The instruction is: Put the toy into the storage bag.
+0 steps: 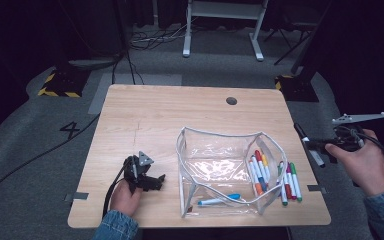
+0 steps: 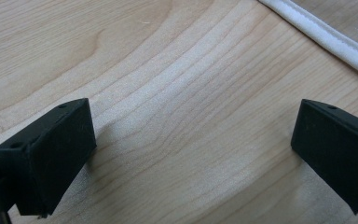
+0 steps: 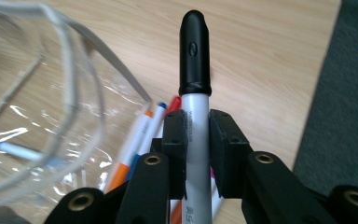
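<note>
pouch (image 1: pixel 220 165) mid-table (image 1: pixel 145 115) | markers (image 1: pixel 289 181) right of pouch | pen (image 1: pixel 219 200) inside pouch

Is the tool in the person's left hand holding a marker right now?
No. In the left gripper view the left tool stands wide open with bare wooden table between its jaws.

Left hand-held gripper (image 1: pixel 152 181) jaws wide, right hand-held gripper (image 1: pixel 314 145) clamped

A white marker with a black cap (image 3: pixel 195 93) is clamped upright between the jaws of the right tool (image 3: pixel 196 149). Below, the clear pouch (image 3: pixel 51 93) with white piping is seen on the wooden bench (image 3: pixel 270 60), with orange and blue markers (image 3: pixel 137 140) beside it.
</note>
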